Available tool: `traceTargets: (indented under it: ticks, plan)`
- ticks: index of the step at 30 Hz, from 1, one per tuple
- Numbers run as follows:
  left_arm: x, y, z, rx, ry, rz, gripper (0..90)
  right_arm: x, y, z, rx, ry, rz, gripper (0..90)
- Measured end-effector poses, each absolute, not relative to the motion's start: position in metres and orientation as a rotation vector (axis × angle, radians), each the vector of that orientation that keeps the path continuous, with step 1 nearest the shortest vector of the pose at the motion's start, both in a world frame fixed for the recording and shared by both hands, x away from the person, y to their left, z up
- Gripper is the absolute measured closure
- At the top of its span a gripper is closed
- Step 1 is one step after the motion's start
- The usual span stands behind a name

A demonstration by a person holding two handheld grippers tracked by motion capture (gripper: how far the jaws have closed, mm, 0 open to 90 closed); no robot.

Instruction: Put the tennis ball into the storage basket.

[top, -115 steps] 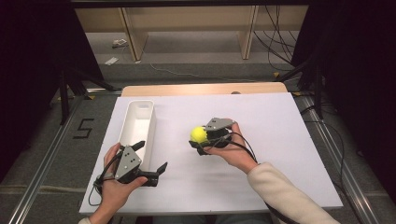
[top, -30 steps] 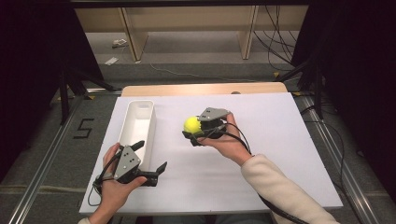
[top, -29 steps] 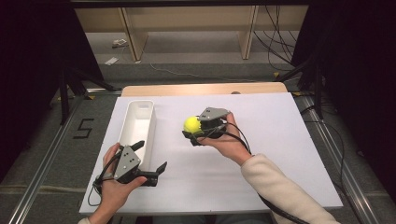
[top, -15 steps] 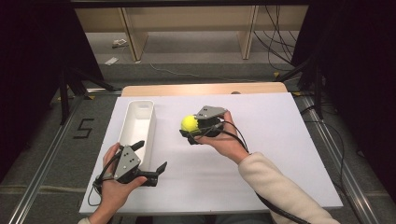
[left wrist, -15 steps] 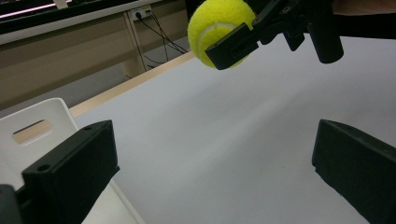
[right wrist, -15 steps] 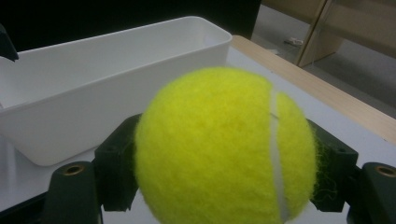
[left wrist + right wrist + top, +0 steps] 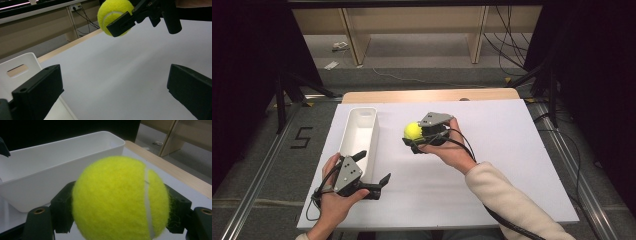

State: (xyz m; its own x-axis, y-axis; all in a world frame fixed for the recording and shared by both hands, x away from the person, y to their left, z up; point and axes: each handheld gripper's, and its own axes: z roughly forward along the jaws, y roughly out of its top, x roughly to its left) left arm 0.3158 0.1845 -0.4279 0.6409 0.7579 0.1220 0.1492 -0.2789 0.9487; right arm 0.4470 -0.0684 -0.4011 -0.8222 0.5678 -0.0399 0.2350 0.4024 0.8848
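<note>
A yellow tennis ball [image 7: 413,131] is held above the white table [image 7: 512,150], with my right gripper [image 7: 414,136] shut on it. Its two black jaws press the ball [image 7: 120,200] from both sides. The ball [image 7: 112,15] also hangs in the upper part of the left gripper view. A long white bin [image 7: 358,137] stands to the left of the ball, its near wall [image 7: 50,187] just beyond the ball. My left gripper [image 7: 373,170] rests low at the table's front left beside the bin, open with nothing between its jaws.
A wooden strip [image 7: 427,95] runs along the table's far edge. Beyond it are wooden shelf legs [image 7: 354,40] and cables [image 7: 507,45] on the floor. A metal rail [image 7: 257,180] runs along the left side.
My right gripper has carried the ball a little to the left and away, toward the bin. The left gripper has stayed where it was.
</note>
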Motion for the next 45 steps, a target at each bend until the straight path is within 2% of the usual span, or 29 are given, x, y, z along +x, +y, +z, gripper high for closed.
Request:
traceTargets:
  ticks: [45]
  plan:
    - [0.315,0.184,-0.427,1.782,0.721,0.703,0.0,0.455,-0.045,-0.392,0.659,2.334,1.4,26.8]
